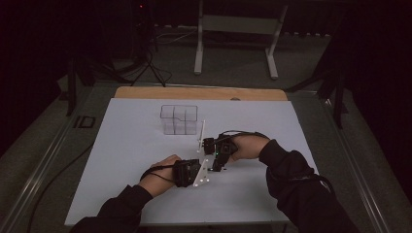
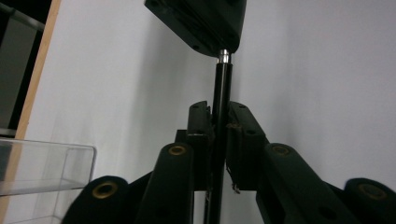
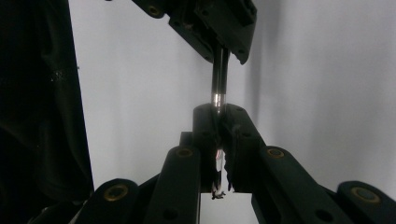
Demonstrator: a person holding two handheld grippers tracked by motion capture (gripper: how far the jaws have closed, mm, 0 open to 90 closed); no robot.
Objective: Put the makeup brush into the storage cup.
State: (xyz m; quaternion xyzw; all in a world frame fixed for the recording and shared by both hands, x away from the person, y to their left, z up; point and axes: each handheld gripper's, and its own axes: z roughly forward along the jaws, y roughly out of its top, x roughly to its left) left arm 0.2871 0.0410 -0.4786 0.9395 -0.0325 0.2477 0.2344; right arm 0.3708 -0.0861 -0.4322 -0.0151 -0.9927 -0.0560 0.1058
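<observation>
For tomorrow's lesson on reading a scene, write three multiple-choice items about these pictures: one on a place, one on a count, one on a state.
1. Where does the clear box stand?
A. on the white sheet, beyond the grippers
B. on the floor
C. in the person's hand

2. How many grippers grip the thin dark rod?
A. none
B. one
C. two

3. How do the left gripper's jaws stand?
A. wide open
B. shut on the rod
C. shut on the clear box

Key: 1 A, the high view shows it on the white sheet, farther from the person than both grippers. 2 C, each gripper view shows its own jaws on the rod and the other gripper at the far end. 3 B, the left gripper view shows them pressed to the rod; the right gripper is alike.
</observation>
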